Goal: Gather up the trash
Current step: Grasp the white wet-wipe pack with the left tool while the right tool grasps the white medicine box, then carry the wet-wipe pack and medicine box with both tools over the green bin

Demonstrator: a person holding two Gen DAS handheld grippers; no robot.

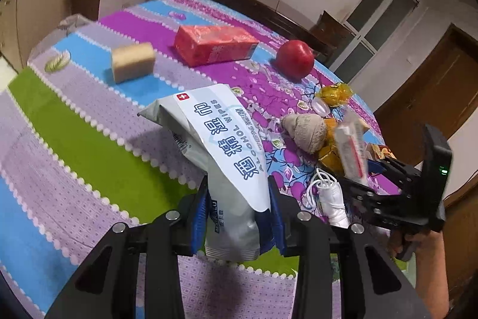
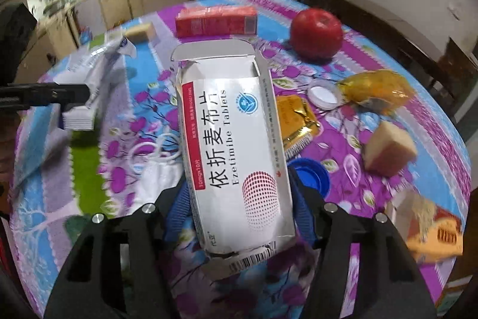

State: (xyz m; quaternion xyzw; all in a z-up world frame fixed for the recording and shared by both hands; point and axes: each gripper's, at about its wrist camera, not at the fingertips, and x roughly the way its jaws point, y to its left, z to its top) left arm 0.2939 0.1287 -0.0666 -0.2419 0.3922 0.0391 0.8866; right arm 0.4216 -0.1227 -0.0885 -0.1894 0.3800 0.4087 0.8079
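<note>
White-and-grey foil wipes packet (image 1: 221,157): being pinched at its lower end between the blue pads of the left tongs (image 1: 237,214), and hanging raised above the tabletop (image 1: 89,139).

White cardboard tablet box (image 2: 236,151), top flap torn open: being pinched by the right tongs (image 2: 240,214), lifted over the patterned cloth.

Trash lying uncollected on the tabletop, clustered near the right side: face mask (image 2: 161,166) just beside the box; gold foil sachet (image 2: 294,121); yellow wrapper (image 2: 376,91); white cap (image 2: 324,93); blue cap (image 2: 310,175); orange snack packet (image 2: 430,229).

Non-trash items standing farther back: red apple (image 2: 316,33), red carton (image 2: 216,21), tan blocks (image 1: 133,62).

Step in hand, by judgement: both tongs are carrying a picked piece, mid-collection. No bin is showing in either view, so the next move is calling for transport to wherever trash is being gathered, release of both pieces, then a return for the mask and wrappers.
</note>
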